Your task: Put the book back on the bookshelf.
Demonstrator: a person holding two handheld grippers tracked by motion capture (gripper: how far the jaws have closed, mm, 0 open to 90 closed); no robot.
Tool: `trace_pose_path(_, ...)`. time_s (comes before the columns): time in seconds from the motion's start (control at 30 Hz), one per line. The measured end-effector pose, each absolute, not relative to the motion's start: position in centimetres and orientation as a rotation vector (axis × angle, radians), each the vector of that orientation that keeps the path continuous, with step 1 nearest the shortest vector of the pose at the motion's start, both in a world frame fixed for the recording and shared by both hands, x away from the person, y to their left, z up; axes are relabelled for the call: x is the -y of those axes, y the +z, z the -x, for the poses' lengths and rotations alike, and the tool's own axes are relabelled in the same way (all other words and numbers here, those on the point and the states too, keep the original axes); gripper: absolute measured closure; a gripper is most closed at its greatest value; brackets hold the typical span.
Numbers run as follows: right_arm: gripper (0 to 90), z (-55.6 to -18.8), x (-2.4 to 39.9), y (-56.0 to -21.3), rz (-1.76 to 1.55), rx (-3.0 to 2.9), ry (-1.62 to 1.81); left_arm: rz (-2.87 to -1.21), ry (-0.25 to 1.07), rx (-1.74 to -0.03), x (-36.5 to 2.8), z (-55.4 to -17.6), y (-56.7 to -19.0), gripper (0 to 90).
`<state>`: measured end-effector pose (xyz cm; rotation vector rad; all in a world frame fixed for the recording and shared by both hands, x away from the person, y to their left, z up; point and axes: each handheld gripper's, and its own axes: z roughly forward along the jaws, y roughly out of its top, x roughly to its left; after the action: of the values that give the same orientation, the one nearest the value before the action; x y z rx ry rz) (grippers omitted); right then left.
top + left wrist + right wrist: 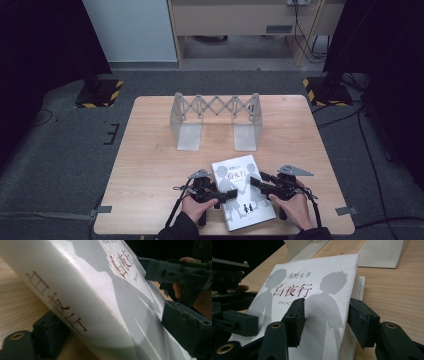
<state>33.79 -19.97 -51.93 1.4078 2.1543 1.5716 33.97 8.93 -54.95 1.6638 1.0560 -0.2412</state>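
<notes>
Wooden table [150, 165] — both tools [231, 194] [255, 183] clamped on book [245, 210].

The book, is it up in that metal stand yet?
Not yet. The book lies at the table's near edge. Both grippers have jaws around it: left gripper at the spine, right gripper over the page edge. The expandable bookstand still stands empty.

Even, soft overhead light falls on the table [150, 165] in the high view, while the surrounding floor and far corners stay dim. Shadows are faint. The left gripper view is blurred up close, the book [82, 297] spine soft and bright. The right gripper view is sharper, with near jaws slightly soft.
</notes>
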Motion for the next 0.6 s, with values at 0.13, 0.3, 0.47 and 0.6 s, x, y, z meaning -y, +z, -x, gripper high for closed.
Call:
trace_pose_path(0.13, 49.4, -33.84, 19.94, -51.90, -1.399, -2.157, 1.580, -1.660, -0.257, -1.056, -9.16, -34.13, -54.98, 13.8)
trace_pose_path(0.3, 51.7, -33.91, 19.91, -51.78, -1.394, -2.165, 1.602, -1.649, -0.316, -1.054, -9.27, -34.23, -54.93, 16.0)
trace_pose_path(0.47, 51.8, -33.85, 20.02, -51.66, -1.395, -2.162, 1.620, -1.642, -0.300, -1.050, -9.27, -34.16, -54.52, 19.3)
trace_pose_path(0.6, 51.9, -33.86, 20.10, -51.61, -1.389, -2.155, 1.638, -1.653, -0.288, -1.044, -9.24, -34.08, -54.15, 19.9)
